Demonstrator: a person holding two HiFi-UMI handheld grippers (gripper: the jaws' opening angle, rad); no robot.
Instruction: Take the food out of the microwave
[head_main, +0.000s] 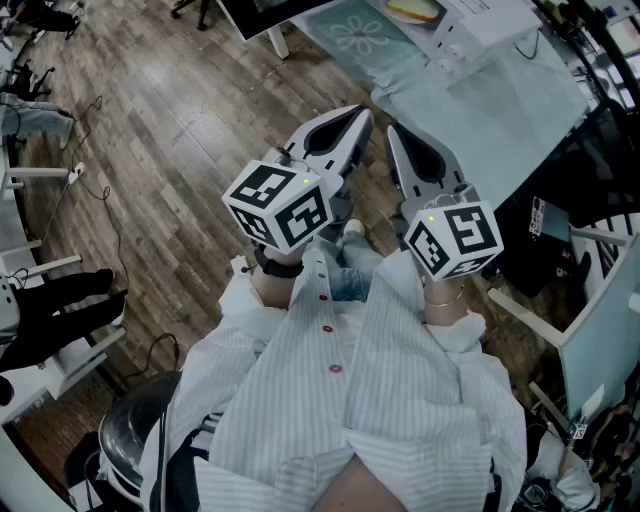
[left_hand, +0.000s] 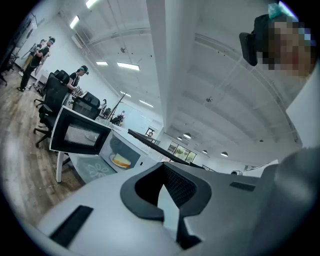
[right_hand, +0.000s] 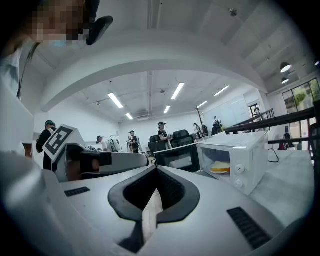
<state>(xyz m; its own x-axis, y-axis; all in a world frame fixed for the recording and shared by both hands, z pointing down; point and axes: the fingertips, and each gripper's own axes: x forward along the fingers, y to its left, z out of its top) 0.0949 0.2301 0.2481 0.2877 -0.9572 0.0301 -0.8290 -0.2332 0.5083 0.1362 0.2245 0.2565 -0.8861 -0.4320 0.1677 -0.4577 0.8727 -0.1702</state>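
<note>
The white microwave (head_main: 470, 25) stands on a table with a pale green cloth (head_main: 500, 110), and its door (head_main: 270, 15) hangs open to the left. A yellow piece of food on a plate (head_main: 415, 8) lies inside; the same food (left_hand: 121, 161) (right_hand: 220, 167) shows in both gripper views. My left gripper (head_main: 360, 115) and right gripper (head_main: 395, 135) are held side by side over the wooden floor, well short of the microwave. Both point toward the table. The jaws of the left gripper (left_hand: 166, 197) and the right gripper (right_hand: 152, 200) are shut with nothing between them.
The table's near corner (head_main: 385, 95) is just ahead of the grippers. A white chair (head_main: 590, 330) and dark gear stand at the right, a round grey bin (head_main: 130, 440) at the lower left. Several people (right_hand: 162, 132) and office chairs are far off in the room.
</note>
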